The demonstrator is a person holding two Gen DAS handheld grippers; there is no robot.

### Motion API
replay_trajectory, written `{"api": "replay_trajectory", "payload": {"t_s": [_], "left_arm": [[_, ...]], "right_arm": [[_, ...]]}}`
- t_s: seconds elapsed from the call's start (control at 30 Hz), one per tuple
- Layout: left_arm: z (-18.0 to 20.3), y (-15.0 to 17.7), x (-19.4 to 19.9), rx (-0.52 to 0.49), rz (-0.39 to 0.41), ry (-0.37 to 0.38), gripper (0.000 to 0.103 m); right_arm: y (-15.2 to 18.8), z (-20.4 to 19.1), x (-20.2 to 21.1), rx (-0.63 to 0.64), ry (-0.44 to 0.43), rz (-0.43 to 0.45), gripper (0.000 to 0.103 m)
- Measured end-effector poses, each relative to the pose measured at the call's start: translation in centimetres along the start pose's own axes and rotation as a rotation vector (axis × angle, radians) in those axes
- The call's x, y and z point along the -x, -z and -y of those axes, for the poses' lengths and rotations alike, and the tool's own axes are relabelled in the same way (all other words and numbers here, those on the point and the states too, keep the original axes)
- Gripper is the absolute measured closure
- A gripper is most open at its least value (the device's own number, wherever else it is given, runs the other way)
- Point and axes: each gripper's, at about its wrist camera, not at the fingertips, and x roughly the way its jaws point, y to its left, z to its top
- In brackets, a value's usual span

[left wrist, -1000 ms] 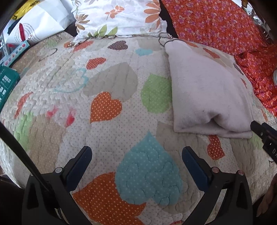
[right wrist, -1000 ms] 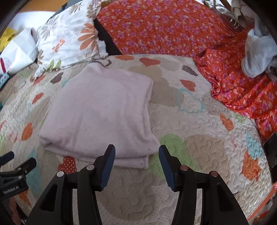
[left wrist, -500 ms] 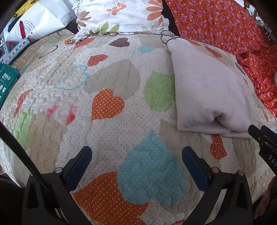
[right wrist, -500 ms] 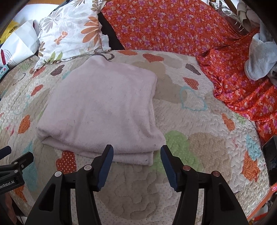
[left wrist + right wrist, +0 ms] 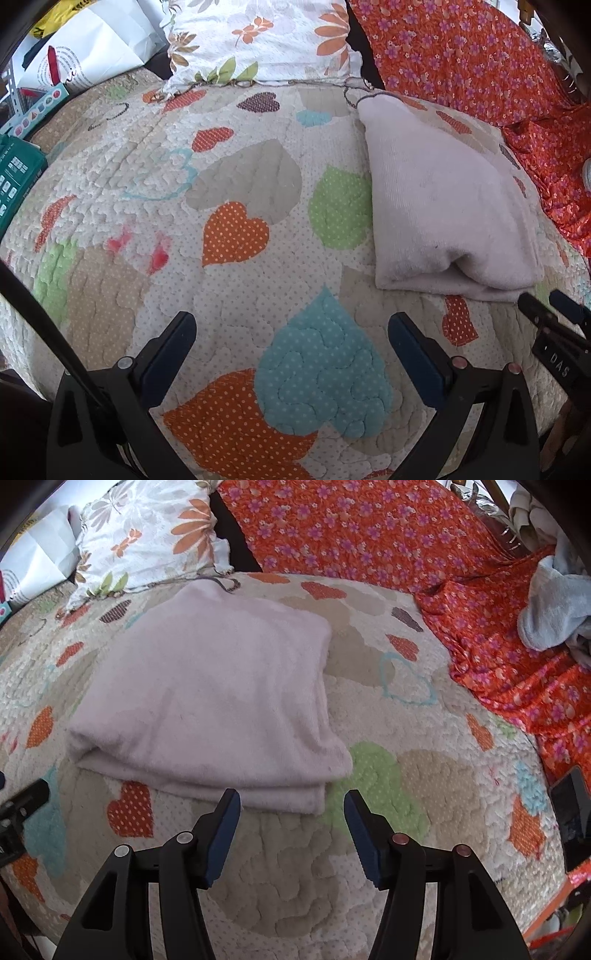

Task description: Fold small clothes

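Folded pale pink fleece cloth (image 5: 207, 701) flat on heart-patterned quilted bedspread (image 5: 369, 849), ungrasped.

Right gripper (image 5: 291, 823) spread wide, empty, just short of the cloth's layered near edge; left gripper (image 5: 291, 347) likewise gaping, well left of the cloth over a teal heart. Long axis away toward floral pillow (image 5: 258, 40). Only in right view: grey crumpled garment (image 5: 550, 609) on orange floral sheet (image 5: 369, 528). Only in left view: green box (image 5: 14, 181).

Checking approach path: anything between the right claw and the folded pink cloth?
Nothing: only bare heart quilt between right claw and folded pink cloth, per right wrist view.
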Motion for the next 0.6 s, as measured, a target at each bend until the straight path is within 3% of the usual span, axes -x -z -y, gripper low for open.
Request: {"api": "replay_trajectory", "payload": {"t_s": [0.23, 0.6], "left_arm": [[0.4, 0.0, 0.6, -0.026, 0.036, -0.012, 0.0], [0.4, 0.3, 0.3, -0.028, 0.019, -0.023, 0.0]], "right_arm": [[1.6, 0.1, -0.4, -0.035, -0.005, -0.06, 0.039], [1.4, -0.6, -0.3, -0.008, -0.009, -0.05, 0.038]]}}
